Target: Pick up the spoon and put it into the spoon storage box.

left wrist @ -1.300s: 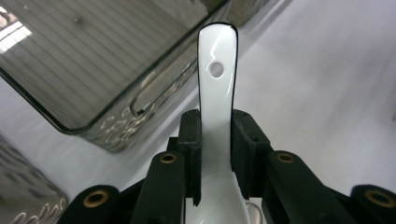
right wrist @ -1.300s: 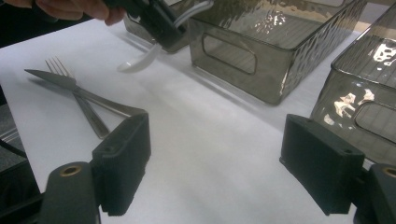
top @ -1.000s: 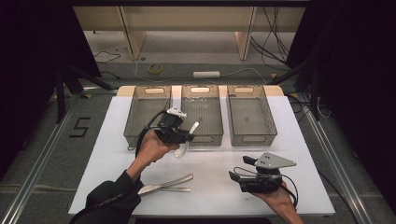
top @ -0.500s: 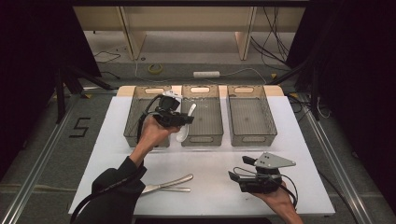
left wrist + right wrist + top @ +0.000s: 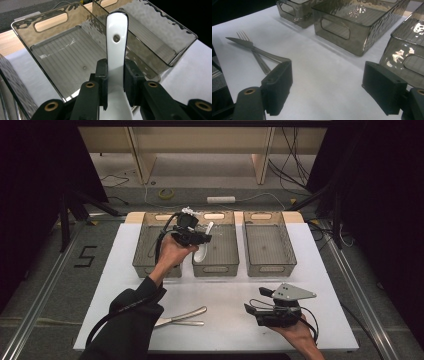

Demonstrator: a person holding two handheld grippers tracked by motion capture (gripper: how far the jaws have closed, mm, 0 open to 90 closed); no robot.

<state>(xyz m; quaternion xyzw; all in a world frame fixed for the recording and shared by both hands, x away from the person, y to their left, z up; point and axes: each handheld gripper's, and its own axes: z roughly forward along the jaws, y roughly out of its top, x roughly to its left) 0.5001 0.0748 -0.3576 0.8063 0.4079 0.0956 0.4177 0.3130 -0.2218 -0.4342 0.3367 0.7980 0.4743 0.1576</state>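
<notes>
So the left gripper [image 5: 200,239] is up in the upper-middle of the high view, clamped tight on a white spoon [image 5: 116,50]. In the left gripper view the spoon's handle sticks straight up between the pads, hanging over the middle bin [image 5: 215,269] of the three smoky plastic ones. The right gripper [image 5: 329,87] sits low at the lower right with jaws wide apart, nothing in them. A knife [image 5: 249,46] and fork [image 5: 258,60] lie crossed on the white table [image 5: 225,320], lower left.

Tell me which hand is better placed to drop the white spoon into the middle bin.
Left. The left gripper already clamps the white spoon above the middle bin. The right gripper sits open near the table's front edge, holding nothing.
</notes>
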